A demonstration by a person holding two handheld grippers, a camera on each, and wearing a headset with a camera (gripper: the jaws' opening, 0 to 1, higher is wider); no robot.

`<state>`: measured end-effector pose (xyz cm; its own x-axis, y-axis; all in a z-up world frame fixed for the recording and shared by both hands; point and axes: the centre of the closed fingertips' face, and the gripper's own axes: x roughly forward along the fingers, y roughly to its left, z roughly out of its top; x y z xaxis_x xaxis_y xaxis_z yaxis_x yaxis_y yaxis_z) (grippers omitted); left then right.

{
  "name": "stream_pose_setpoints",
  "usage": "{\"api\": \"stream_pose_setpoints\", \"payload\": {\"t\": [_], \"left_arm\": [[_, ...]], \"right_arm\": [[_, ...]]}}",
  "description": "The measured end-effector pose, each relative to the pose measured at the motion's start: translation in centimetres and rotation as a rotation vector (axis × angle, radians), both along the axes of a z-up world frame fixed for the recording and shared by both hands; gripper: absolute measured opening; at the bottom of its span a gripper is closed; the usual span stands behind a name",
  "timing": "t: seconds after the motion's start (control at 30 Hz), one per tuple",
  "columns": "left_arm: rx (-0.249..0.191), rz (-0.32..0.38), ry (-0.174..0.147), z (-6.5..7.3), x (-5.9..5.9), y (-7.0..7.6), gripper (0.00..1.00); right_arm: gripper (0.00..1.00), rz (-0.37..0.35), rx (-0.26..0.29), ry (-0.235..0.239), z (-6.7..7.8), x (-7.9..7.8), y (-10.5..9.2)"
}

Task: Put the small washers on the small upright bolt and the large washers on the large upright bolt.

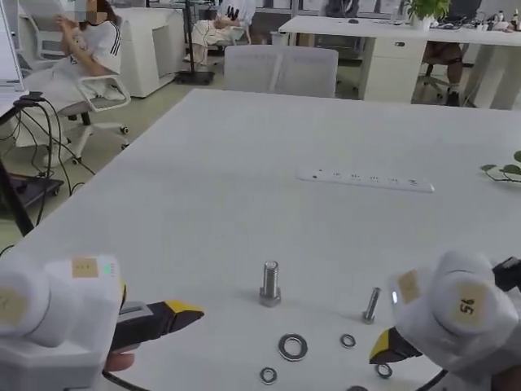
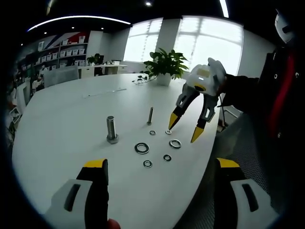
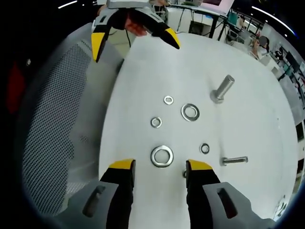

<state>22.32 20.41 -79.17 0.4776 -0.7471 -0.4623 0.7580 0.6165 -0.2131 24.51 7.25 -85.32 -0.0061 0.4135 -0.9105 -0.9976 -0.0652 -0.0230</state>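
Observation:
The large bolt (image 1: 270,283) and the small bolt (image 1: 371,305) stand upright on the white table (image 1: 244,179). In front of them lie a large washer (image 1: 292,347) and small washers (image 1: 348,340) (image 1: 268,375). My right gripper (image 3: 159,167) is open, low over the table, with another large washer (image 3: 162,156) flat on the table just ahead between its jaws. My left gripper (image 2: 162,167) is open and holds nothing, some way left of the washers. The left gripper view shows the right gripper (image 2: 188,124) above the washers (image 2: 141,148).
A white power strip (image 1: 366,180) lies across the table beyond the bolts. A plant (image 2: 164,67) stands at the table's right end. Chairs and seated people are behind the far edge. The near table edge is close to the washers.

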Motion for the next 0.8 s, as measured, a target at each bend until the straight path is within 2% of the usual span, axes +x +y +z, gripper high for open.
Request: {"api": "stream_pose_setpoints", "payload": {"t": [0.43,0.8], "left_arm": [[-0.006,0.017,-0.003,0.1,-0.1,0.2,0.92],[-0.013,0.031,-0.008,0.1,-0.1,0.5,0.92]], "right_arm": [[0.37,0.043,-0.056,0.027,-1.5,-0.1,0.4],[0.34,0.058,-0.090,0.028,-2.3,0.0,0.5]]}}
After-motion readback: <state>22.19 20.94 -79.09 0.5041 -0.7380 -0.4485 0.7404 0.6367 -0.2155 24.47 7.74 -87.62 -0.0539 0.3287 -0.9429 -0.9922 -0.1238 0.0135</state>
